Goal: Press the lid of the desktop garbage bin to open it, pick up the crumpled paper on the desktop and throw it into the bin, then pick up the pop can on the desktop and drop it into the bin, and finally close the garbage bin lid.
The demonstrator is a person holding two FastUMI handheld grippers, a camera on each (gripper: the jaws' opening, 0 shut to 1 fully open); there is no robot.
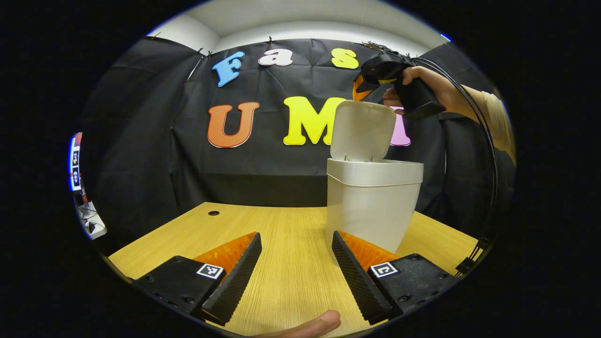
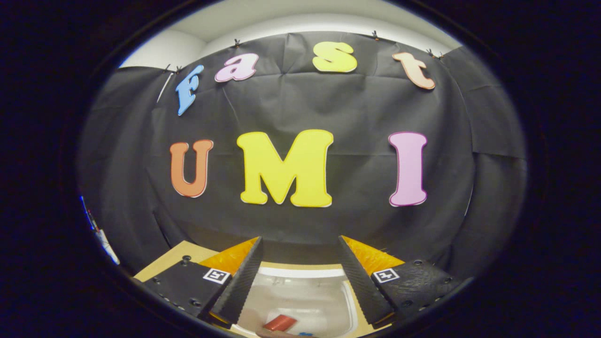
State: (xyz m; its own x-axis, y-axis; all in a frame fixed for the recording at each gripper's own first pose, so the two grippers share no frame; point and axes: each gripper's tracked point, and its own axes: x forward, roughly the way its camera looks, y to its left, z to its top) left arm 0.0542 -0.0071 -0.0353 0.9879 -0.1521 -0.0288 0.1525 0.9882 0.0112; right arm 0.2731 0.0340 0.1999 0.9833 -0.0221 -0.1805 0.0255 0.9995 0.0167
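Both grippers, left gripper (image 1: 296, 263) and right gripper (image 2: 300, 277), empty with jaws apart; pop can (image 2: 280, 323) apparently inside bin (image 1: 371, 211), lid (image 1: 362, 131) upright at frame centre, closing likely left.

text: none legible | tongs (image 1: 296, 263) — square coded tags, seemingly wordless | bin (image 1: 373, 206) — unlabelled

Two grippers are counted, the left gripper (image 1: 296, 263) and the right gripper (image 1: 364, 87) above one garbage bin (image 1: 371, 206), with one pop can (image 2: 280, 323) seen below the right gripper's fingers
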